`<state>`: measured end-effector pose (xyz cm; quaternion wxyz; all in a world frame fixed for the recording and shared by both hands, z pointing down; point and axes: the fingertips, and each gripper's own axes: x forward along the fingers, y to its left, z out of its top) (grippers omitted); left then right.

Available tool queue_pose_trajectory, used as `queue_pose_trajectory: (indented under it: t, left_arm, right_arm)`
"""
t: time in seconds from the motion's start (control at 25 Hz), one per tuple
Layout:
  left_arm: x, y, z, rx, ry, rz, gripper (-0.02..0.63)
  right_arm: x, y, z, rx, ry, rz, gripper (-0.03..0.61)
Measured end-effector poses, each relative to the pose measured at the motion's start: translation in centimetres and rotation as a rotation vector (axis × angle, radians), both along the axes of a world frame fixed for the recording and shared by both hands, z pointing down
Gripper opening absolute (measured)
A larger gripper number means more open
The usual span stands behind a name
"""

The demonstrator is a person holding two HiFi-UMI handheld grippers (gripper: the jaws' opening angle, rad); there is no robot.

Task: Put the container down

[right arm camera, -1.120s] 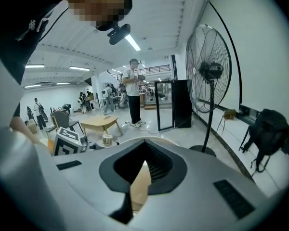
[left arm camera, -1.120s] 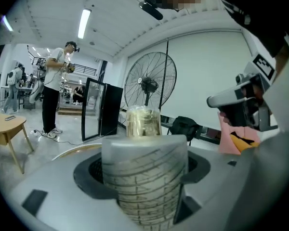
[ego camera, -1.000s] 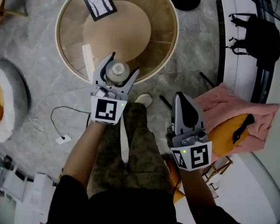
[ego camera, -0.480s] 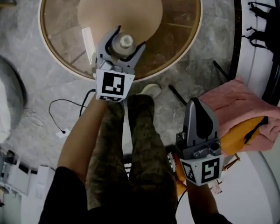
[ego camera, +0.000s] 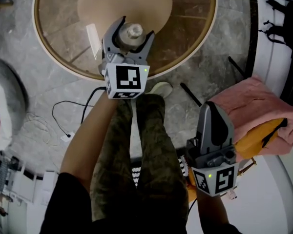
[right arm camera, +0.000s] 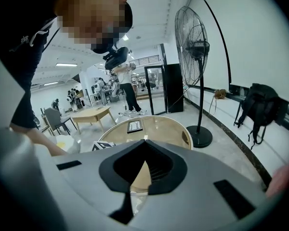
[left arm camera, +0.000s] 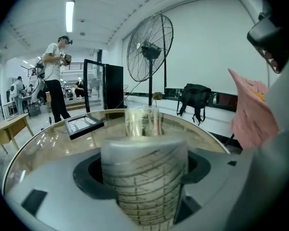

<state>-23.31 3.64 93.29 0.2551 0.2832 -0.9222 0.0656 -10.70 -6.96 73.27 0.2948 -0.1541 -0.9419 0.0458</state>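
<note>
Carried further in over the round glass table (ego camera: 185,28) since a second ago, the container (ego camera: 133,31) is now held past the near rim and not above the floor. It is gripped upright in the left claw (ego camera: 135,28), whose jaws are spread wide around its ribbed, clear body. Whether its base is already resting on the glass cannot be told. The right claw (ego camera: 213,112) has been lowered beside the person's right leg, near the pink cloth (ego camera: 254,106). Its jaws are closed together and nothing is held between them.

Several faults can be foreseen:
- If the jaws were opened while the base is off the glass, the container would be dropped onto a hard surface and could be tipped.
- It is being set down fairly near the rim, so a toppled container could be rolled off onto the floor.
- If the claw were drawn back before both jaws are clear, the container could be dragged over.
- The pale strip (ego camera: 93,34) lying just beside the claw could be caught under the base, leaving it tilted.

Counted: one container, two claws, one table, one pale strip, one dark-framed card (left arm camera: 84,125) on the glass, one standing fan (left arm camera: 149,47), one pink cloth.
</note>
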Motion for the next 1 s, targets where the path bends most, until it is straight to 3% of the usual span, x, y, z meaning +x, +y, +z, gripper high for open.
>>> queue_pose_trajectory:
  t: [0.64,1.0]
  left_arm:
    - [3.2,1.8,1.1,-0.086,0.061,-0.029,0.351]
    - [4.7,2.1,1.6,-0.102,0.076,-0.001,0.352]
  right_arm:
    - [1.8,-0.5,-1.5,-0.036,-0.032,-0.006,0.021]
    - [3.7,-0.2,-2.2,-0.049,-0.034,-0.014,0.021]
